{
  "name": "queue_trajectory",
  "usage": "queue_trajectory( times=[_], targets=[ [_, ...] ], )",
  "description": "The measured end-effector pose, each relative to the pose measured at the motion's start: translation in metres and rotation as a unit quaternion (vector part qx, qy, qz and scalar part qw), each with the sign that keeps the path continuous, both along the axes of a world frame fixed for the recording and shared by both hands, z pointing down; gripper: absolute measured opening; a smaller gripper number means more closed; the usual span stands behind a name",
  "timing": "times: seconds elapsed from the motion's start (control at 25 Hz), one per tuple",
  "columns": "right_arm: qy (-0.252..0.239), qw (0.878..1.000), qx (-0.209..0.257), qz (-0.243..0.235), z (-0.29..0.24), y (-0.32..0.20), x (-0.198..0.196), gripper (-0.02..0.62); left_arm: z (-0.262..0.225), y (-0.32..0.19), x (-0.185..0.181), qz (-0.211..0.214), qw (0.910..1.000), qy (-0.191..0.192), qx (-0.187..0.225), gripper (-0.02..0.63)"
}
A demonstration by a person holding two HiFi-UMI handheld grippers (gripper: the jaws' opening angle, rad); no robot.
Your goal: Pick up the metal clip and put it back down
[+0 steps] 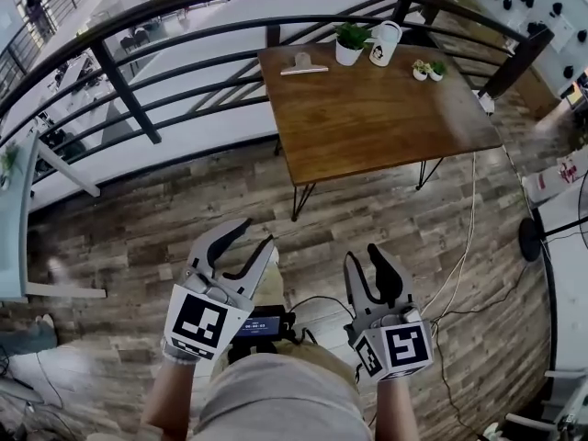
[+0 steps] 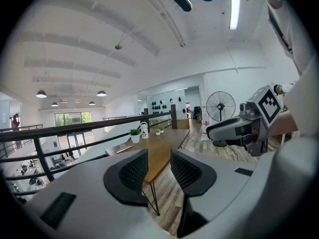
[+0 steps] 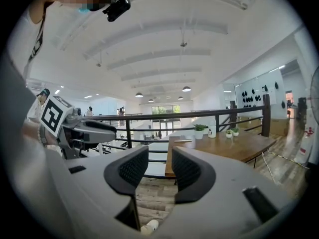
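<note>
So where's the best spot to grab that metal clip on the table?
The metal clip lies flat near the far left corner of the table, with a potted plant close on its right. Probably pinch its narrower handle end, on the far side, coming from above and the left; the wide bar looks too long for a gripper.

Wooden table (image 1: 386,118) beside black railing (image 1: 127,95) (plank floor (image 1: 138,237)).

Wooden table (image 1: 386,122) beside a black railing (image 1: 124,95) bears a potted plant (image 1: 351,42) and white jug (image 1: 384,44)
</note>
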State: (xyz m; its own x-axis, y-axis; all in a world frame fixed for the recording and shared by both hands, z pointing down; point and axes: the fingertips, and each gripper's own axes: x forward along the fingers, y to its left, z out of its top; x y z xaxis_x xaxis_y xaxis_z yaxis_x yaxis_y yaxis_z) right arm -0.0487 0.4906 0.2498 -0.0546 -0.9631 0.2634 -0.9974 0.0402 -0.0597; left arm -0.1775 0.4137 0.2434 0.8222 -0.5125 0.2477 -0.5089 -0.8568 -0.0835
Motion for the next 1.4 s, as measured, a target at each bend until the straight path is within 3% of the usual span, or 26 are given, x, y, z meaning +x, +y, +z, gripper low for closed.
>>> queue_trajectory(
  times=[0.88, 1.12, 1.4],
  targets=[
    [-0.003, 0.998, -0.042, 0.036, 0.019, -0.263, 0.076, 0.156, 0.019, -0.272, 0.086, 0.048, 0.9986, -0.005, -0.022, 0.146],
    [0.000, 0.998, -0.050, 0.042, 0.026, -0.308, 0.083, 0.156, 0.027, -0.316, 0.094, 0.057, 0.9979, -0.007, -0.030, 0.146],
    [0.010, 0.997, -0.059, 0.038, 0.030, -0.330, 0.081, 0.156, 0.034, -0.333, 0.094, 0.064, 0.9972, -0.015, -0.037, 0.146]
  ],
)
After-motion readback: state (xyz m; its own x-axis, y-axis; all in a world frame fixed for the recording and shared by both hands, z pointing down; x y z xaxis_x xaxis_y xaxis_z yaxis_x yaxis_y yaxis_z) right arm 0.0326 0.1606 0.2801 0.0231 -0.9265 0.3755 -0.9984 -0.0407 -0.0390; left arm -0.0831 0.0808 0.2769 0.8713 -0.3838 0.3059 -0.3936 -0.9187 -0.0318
